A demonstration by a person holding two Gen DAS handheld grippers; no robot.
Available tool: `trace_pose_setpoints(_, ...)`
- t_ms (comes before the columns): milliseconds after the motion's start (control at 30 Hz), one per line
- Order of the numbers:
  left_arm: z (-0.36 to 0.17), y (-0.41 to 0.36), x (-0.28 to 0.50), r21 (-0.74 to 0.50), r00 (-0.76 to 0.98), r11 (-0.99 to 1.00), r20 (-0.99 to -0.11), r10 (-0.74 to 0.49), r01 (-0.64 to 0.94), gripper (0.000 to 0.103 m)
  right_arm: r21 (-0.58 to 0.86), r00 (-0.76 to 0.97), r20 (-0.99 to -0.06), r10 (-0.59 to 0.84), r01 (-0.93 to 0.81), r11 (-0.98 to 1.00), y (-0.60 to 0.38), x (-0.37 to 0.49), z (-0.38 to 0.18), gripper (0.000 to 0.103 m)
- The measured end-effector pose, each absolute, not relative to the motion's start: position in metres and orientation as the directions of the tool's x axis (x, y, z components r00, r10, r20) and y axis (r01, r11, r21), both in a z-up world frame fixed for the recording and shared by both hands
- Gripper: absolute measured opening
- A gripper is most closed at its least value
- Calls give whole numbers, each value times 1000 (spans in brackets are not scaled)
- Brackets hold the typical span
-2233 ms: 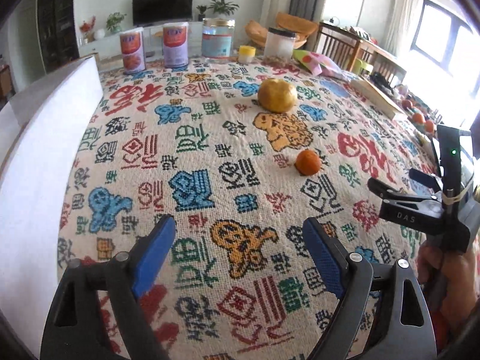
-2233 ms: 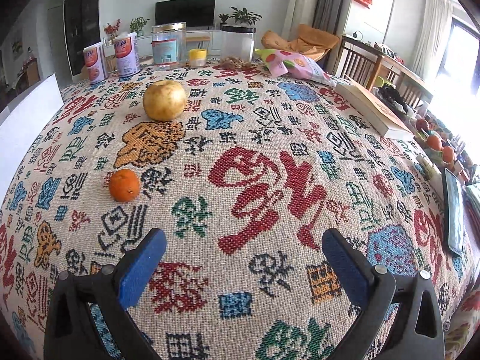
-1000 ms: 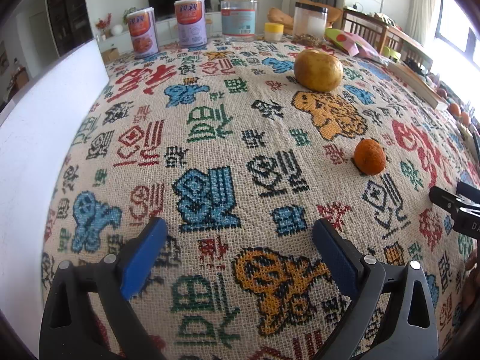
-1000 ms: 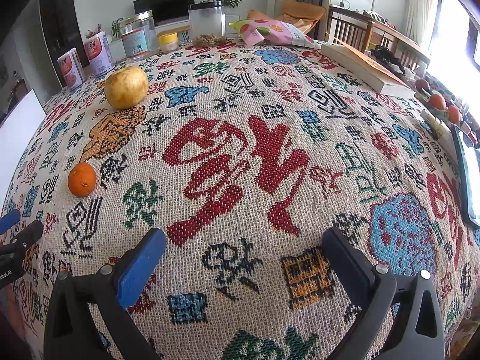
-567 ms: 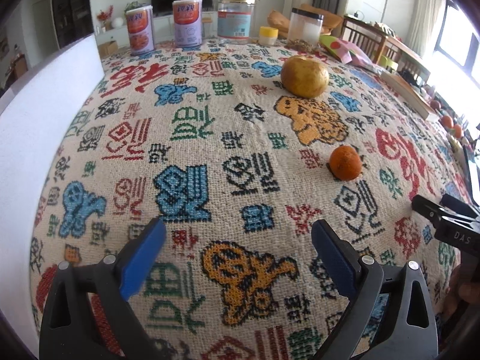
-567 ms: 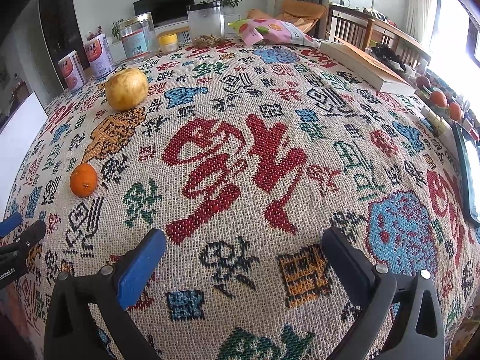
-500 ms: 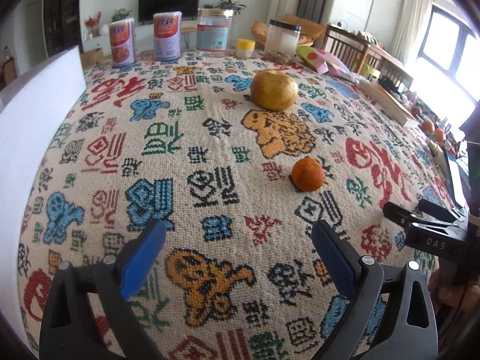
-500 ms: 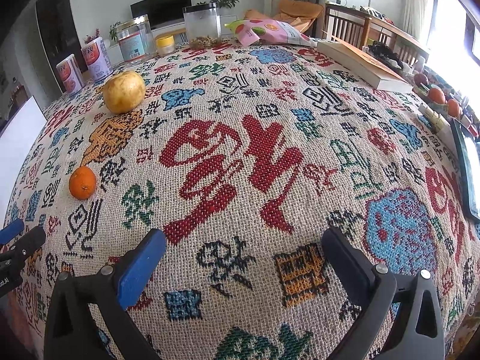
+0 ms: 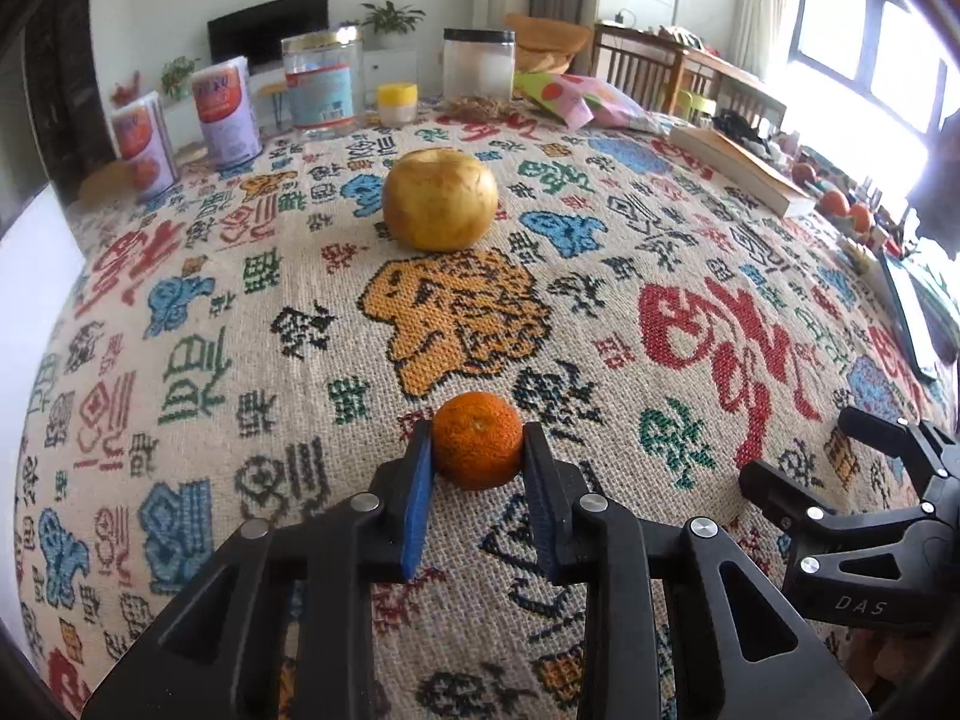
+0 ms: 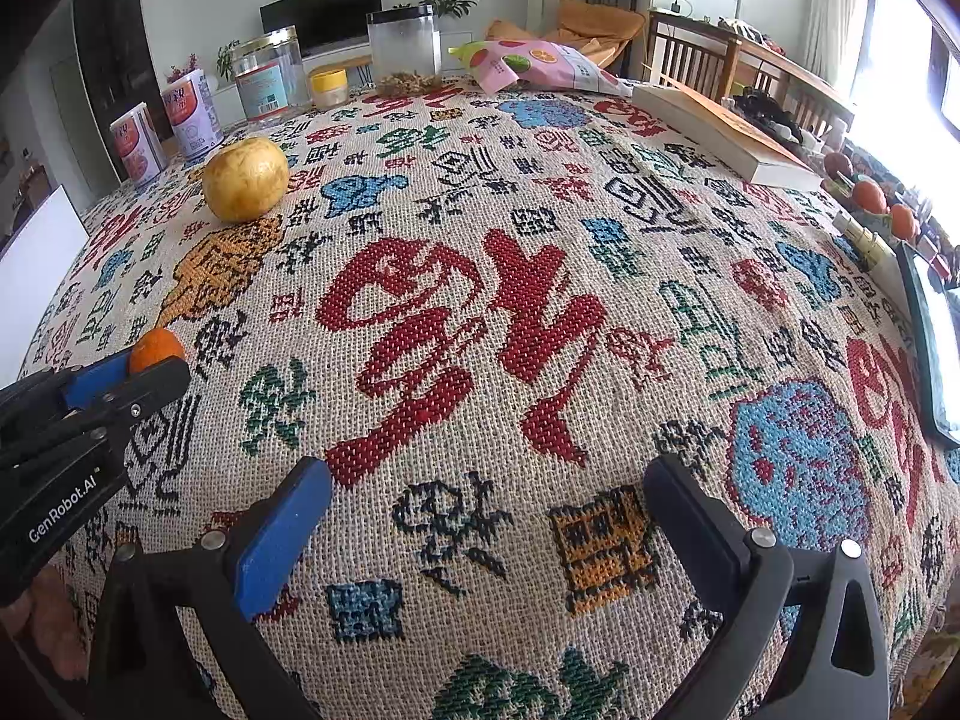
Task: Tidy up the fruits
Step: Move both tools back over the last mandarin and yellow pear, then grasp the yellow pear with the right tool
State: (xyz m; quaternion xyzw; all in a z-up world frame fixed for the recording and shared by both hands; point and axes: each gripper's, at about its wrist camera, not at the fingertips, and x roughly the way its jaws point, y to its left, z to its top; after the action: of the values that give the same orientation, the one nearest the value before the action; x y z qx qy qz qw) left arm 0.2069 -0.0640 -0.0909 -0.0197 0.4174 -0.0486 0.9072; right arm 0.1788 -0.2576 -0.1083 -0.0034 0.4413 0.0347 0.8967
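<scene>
A small orange tangerine (image 9: 477, 449) lies on the patterned tablecloth (image 9: 600, 276) with my left gripper (image 9: 477, 429) around it. The jaws are closing, and the blue pads (image 9: 417, 480) press on both its sides. The right wrist view shows the same tangerine (image 10: 156, 348) peeking out of the left gripper (image 10: 150, 369) at the far left. Farther back sits a large yellow round fruit (image 9: 440, 199), also visible from the right wrist (image 10: 245, 180). My right gripper (image 10: 486, 474) stands open over bare cloth, holding nothing, and shows at the right of the left wrist view (image 9: 801, 447).
Two cans (image 9: 225, 111), a glass jar (image 9: 324, 87), a clear container (image 9: 479, 63) and a snack bag (image 9: 570, 96) line the far edge. A book (image 9: 744, 168), more small fruits (image 9: 834, 201) and a tablet (image 9: 912, 312) lie at the right. A white board (image 9: 30, 276) stands left.
My left gripper has moved right and forward to the tangerine and shut on it. The right gripper has stayed where it was, open.
</scene>
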Motion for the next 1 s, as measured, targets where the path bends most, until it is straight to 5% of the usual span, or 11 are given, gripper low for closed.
trace_pose_setpoints(433,-101,31,186,-53,619,996,-786,-1,-66,32,23,612,-789,51,-54,998,-257,178,-108,103)
trace_pose_setpoints(500,-103,30,183,-50,637,997,-771,-5,-53,39,23,612,-789,52,-54,998,-258,178,-108,103)
trace_pose_setpoints(567,-103,23,182,-29,633,999,-774,-7,-24,69,23,612,-789,52,-55,998,-258,178,-108,103)
trace_pose_setpoints(633,-106,17,186,14,612,1000,-790,21,-17,87,24,612,-789,53,-55,998,-258,178,-108,103)
trace_pose_setpoints(1000,-109,22,190,8,596,999,-802,36,-50,98,33,609,-791,57,-50,998,-259,175,-107,103)
